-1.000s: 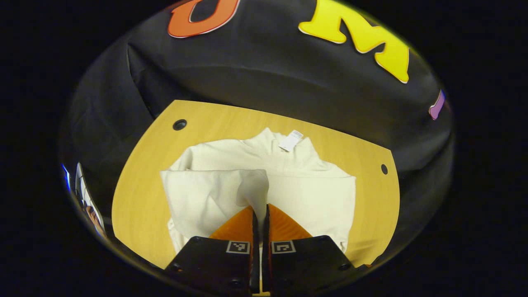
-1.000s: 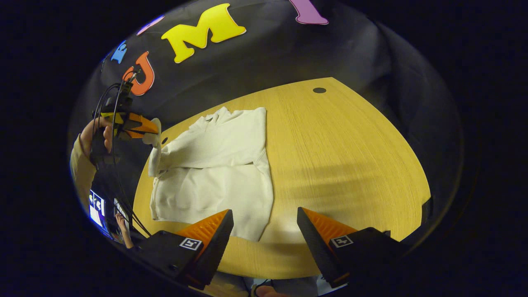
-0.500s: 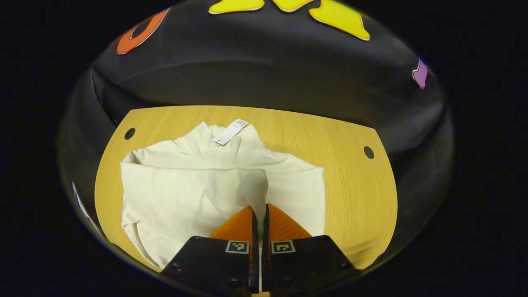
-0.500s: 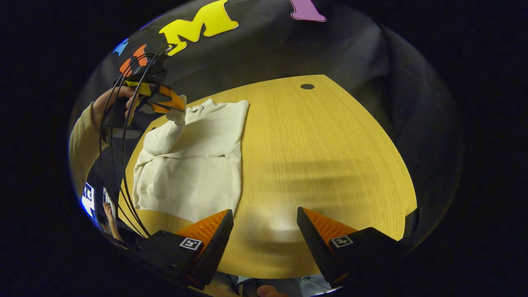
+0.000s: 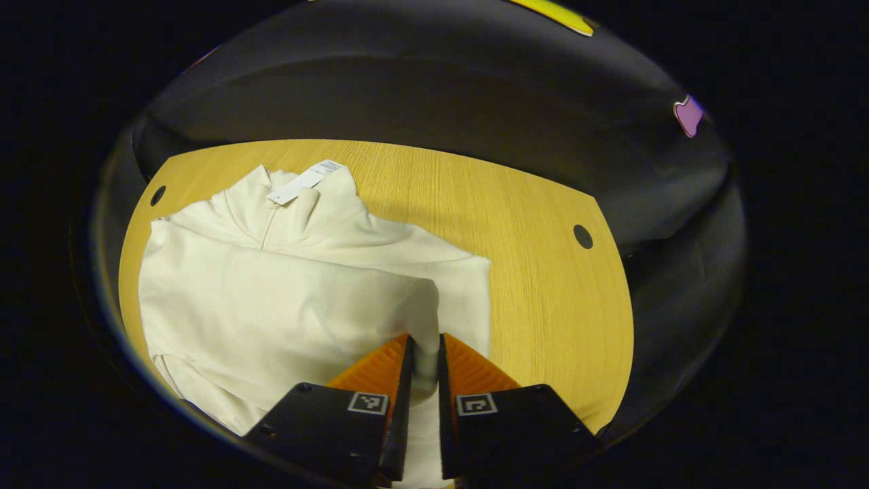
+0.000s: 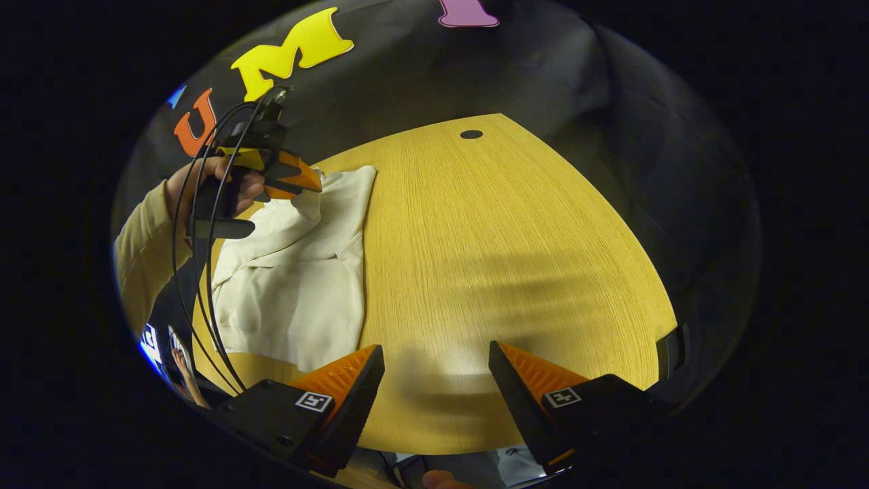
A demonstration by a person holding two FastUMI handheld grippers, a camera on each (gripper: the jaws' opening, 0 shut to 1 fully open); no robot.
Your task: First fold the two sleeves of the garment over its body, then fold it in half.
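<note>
Cream sleeve [image 5: 380,299] apparently between left tongs [image 5: 425,350].

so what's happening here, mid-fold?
A person is folding a cream garment on the wooden table. The left gripper is shut on a sleeve, holding its cuff end above the garment's body; the right gripper view shows the hand that holds it. The right gripper hangs open over bare table beside the garment, holding nothing. The half fold is not yet done.
</note>
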